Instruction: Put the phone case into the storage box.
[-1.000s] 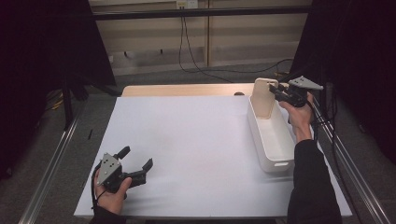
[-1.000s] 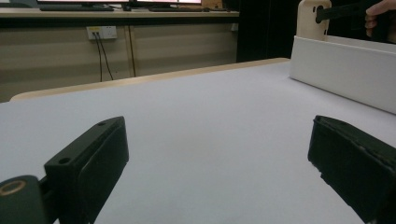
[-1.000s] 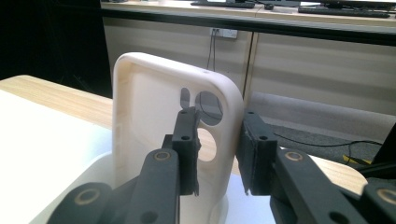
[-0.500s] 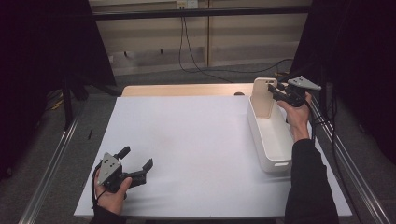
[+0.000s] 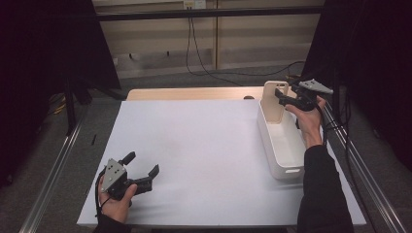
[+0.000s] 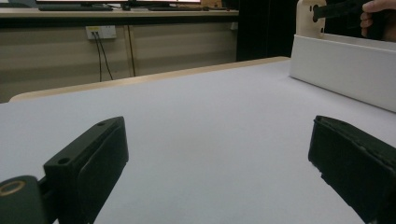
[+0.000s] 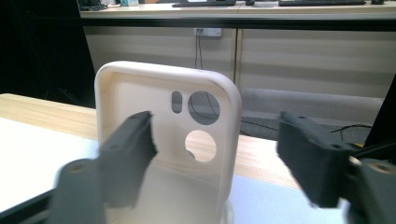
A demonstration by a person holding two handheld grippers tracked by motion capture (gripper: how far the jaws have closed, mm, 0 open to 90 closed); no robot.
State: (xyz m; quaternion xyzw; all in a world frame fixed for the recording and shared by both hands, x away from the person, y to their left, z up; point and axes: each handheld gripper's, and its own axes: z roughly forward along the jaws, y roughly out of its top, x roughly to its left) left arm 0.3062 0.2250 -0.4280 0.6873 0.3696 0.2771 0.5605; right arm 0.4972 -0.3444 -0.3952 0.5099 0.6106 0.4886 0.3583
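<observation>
Right gripper view looks along the right tool (image 7: 212, 154), whose jaws have just been opening and now stand wide, one either side of a cream phone case (image 7: 168, 140) without pressing on it. The near jaw is blurred, and the case's foot is cut off by the bottom edge. From the high view, the case stands upright at the far end of a white bin (image 5: 282, 145), leaning on its end wall; whether anything else lies in the bin I cannot tell. At the near left of the white surface (image 5: 204, 145), the left tool (image 5: 141, 170) rests with jaws spread wide, holding nothing.
</observation>
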